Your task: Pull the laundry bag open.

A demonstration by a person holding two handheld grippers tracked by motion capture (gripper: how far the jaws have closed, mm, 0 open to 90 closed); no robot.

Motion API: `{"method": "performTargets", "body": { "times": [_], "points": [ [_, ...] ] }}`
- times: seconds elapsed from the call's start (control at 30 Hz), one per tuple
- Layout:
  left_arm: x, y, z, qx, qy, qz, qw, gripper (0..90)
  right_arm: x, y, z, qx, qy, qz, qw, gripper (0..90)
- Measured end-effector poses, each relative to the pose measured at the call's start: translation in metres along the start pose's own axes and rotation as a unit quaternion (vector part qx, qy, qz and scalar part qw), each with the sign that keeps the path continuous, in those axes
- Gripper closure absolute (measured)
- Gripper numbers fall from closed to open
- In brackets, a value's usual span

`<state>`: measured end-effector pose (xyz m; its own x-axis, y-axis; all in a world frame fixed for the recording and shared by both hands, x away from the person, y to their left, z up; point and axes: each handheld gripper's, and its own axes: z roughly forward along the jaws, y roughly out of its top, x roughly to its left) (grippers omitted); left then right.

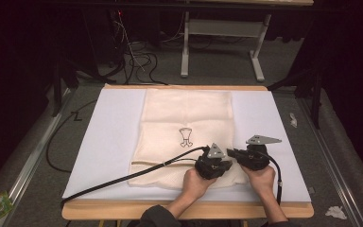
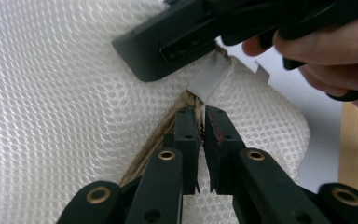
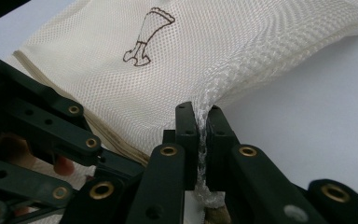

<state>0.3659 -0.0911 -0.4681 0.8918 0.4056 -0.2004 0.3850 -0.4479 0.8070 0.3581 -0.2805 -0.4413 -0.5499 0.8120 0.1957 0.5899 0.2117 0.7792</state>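
Mesh bag (image 1: pixel 184 137) lies flat on the white sheet of the table (image 1: pixel 108 137), its near right corner between your two hands. It is a soft, light net cloth, so it will sag and fold, not hold a shape; take it at the hem, where the brown cord (image 2: pixel 168 123) gives something firm. Your left tongs (image 2: pixel 199 122) are together on the corner beside that cord, and your right tongs (image 3: pixel 200 122) are clamped on a pinch of mesh. I judge the bag empty; it looks flat.
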Motion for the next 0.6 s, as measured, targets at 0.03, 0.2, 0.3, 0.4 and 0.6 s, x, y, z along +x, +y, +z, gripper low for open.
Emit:
{"method": "performTargets", "body": {
  "times": [0.03,0.2,0.3,0.4,0.6],
  "points": [
    [0.0006,-0.0001,0.0008,0.000,-0.002,-0.002,1.0000,84.3,0.0007,0.0007,0.0007,0.002,-0.001,-0.003,1.0000,87.7],
    [-0.0029,0.0041,-0.0003,0.015,0.004,0.014,0.9998,86.4,-0.0003,-0.0005,0.0000,0.001,0.000,0.000,1.0000,87.8],
    [-0.0034,0.0055,-0.0020,0.016,0.005,0.018,0.9997,86.8,-0.0014,-0.0006,-0.0012,-0.002,0.001,-0.001,1.0000,87.8],
    [-0.0032,0.0050,-0.0031,0.018,0.007,0.023,0.9995,86.9,-0.0034,-0.0008,-0.0019,0.001,0.000,-0.006,1.0000,87.7],
    [-0.0023,0.0082,-0.0082,0.025,0.004,0.027,0.9993,87.0,-0.0051,-0.0032,-0.0045,0.000,-0.003,-0.005,1.0000,87.8]
  ]
}}
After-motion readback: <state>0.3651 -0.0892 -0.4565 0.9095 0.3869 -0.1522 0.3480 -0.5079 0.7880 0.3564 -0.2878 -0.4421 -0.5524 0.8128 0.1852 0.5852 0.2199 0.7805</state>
